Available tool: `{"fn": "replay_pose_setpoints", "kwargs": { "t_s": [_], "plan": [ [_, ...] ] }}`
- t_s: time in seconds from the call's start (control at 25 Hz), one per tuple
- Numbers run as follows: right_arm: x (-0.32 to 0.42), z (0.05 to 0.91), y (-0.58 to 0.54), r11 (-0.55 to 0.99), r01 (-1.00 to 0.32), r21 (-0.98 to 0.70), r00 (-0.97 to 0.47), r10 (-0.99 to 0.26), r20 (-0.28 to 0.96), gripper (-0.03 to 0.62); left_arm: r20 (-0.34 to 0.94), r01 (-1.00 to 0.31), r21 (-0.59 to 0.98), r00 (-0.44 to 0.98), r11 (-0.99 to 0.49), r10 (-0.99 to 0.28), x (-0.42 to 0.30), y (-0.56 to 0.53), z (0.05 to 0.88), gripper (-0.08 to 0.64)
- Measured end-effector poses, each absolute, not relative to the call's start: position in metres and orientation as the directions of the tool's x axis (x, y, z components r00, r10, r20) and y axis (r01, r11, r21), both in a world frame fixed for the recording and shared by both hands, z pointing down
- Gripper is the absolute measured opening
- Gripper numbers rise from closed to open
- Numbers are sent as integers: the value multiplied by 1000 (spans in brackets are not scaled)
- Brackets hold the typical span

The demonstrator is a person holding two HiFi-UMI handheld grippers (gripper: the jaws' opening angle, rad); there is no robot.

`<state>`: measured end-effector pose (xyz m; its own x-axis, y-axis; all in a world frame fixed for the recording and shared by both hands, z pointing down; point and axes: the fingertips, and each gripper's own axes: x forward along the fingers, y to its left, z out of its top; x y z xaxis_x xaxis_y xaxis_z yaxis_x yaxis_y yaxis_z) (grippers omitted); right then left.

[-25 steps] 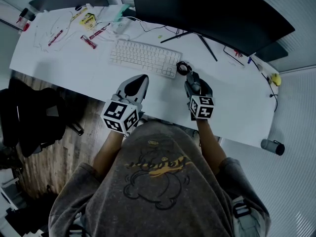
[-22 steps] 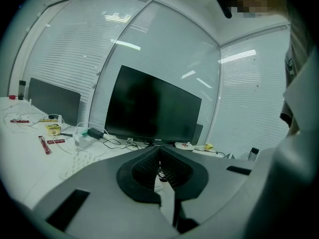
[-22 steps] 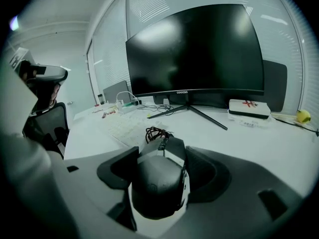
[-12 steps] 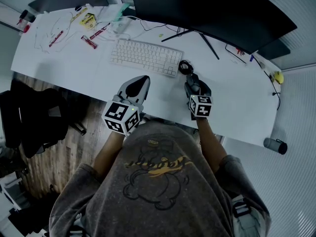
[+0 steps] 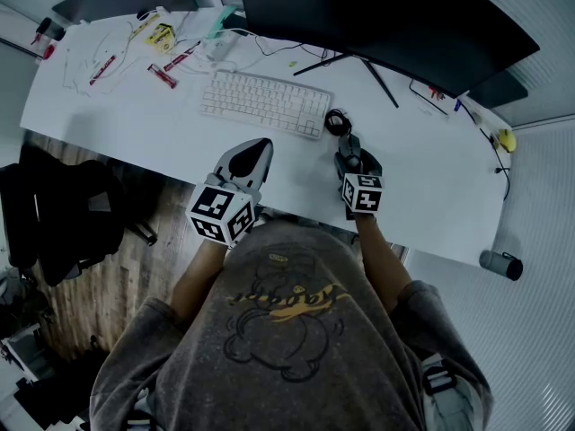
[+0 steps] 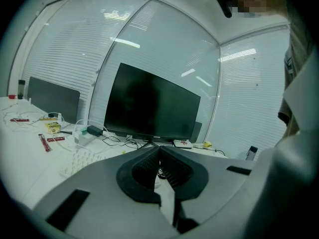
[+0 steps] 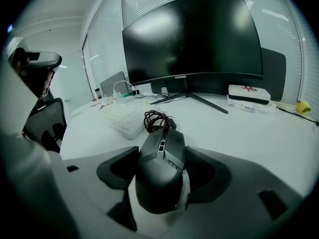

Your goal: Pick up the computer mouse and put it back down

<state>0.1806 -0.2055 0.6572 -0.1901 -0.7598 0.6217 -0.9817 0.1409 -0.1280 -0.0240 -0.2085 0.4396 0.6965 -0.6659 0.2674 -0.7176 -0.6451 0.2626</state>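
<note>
**Right of the keyboard, the mouse sat clamped in the right gripper**

On the desk, below the monitor, lay the keyboard. Near of its middle hung the left gripper, jaws closed on nothing. Just right of its near right corner, the right gripper gripped the mouse, pads on both flanks. The mouse's long axis ran along the jaws, nose toward the coiled cable. Whether it touched the desk was unclear.
</note>
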Motion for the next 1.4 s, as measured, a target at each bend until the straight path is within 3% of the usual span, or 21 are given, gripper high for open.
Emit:
{"fn": "replay_pose_setpoints", "kwargs": {
  "t_s": [0.6,1.4],
  "plan": [
    [185,641,-209,157,-983,-94,-182,-784,594,344,260,-707,272,707,-652,-658,-20,-203,442,18],
    [143,475,-215,334,-937,-102,-349,-885,309,314,219,-685,286,727,-670,-650,-16,-205,434,18]
  ]
}}
